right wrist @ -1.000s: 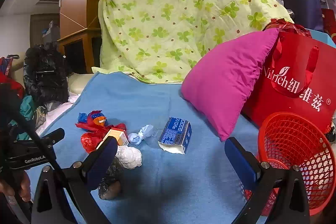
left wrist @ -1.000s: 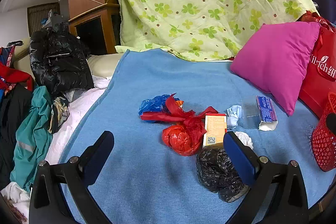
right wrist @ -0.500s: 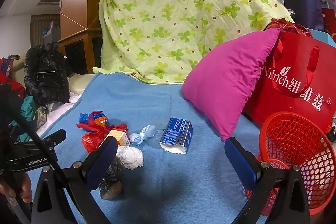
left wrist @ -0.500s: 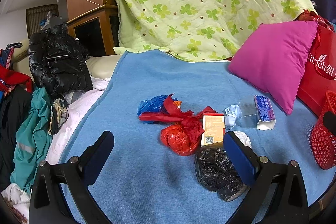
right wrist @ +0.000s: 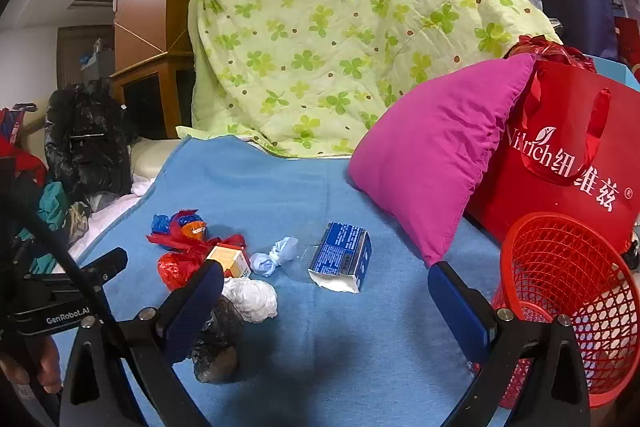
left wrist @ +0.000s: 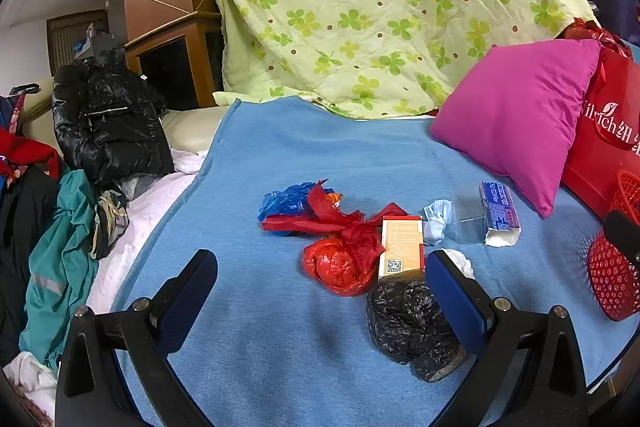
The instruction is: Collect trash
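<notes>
- Leftmost, heaped clothing: black puffer jacket [left wrist: 108,123] and teal garment [left wrist: 60,259], well apart from the litter, no obstacle.
- Then left gripper [left wrist: 320,307], jaws wide, nothing held, hovering low over blue blanket [left wrist: 280,155].
- Just ahead, the trash cluster: blue wrapper [left wrist: 288,201], red plastic bag [left wrist: 340,259], orange carton [left wrist: 402,245], black bag [left wrist: 408,323], white wad [right wrist: 252,299], pale blue tissue [right wrist: 276,257], blue box [right wrist: 340,261], several touching.
- Risk, likely: closing on red plastic bag could snag orange carton too, or drag the knotted tail and scatter neighbours.
- Risk, likely: thin film could slip from the pads or bunch the soft blanket into the pinch.
- Further right, right gripper [right wrist: 324,307], jaws wide, empty, over bare blanket between the litter and the basket.
- Magenta pillow [right wrist: 432,163] leaning behind, clear of the route.
- Far right, red mesh basket [right wrist: 568,303] against red shopping bag [right wrist: 568,155]; light basket might tip if knocked by a jaw.
</notes>
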Tool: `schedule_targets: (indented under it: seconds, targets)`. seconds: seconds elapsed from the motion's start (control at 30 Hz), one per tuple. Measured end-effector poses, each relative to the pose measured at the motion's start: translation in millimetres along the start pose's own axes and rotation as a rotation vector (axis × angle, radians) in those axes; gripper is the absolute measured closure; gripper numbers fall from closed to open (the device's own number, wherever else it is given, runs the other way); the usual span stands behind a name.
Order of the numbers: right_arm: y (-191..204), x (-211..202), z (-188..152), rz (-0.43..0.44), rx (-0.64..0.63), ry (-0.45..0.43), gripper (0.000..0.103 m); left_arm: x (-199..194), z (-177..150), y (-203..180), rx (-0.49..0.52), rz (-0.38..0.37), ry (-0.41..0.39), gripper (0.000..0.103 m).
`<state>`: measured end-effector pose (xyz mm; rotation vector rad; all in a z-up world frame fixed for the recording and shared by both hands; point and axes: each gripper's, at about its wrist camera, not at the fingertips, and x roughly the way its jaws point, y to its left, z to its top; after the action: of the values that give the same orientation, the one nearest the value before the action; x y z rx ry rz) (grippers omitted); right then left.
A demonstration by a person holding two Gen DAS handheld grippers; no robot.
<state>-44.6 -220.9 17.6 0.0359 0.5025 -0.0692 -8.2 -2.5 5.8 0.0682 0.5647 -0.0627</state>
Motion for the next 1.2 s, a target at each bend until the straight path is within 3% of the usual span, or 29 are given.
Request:
schedule_targets:
  seconds: [0.43,0.8,1.03,1.2]
  targets:
    - [-3,-15,0,-0.026,0.046,-0.032,0.0,-10,2,-5,0.039,-0.006,0.022,0.0]
    - [-8,-29,-14,-0.03,0.09,-0.026,0.0,-33,-17,3,-0.005,-0.032,0.013,0.0]
    - [4,-22,-19,0.022,0.081,-0.002,0.0,-30,-34,21,-0.026,-0.006,0.07,0.0]
    - [25,1,-25,0.1,0.064,0.077,0.0,-14,-36,39,-0.054,0.04,0.098,0.0]
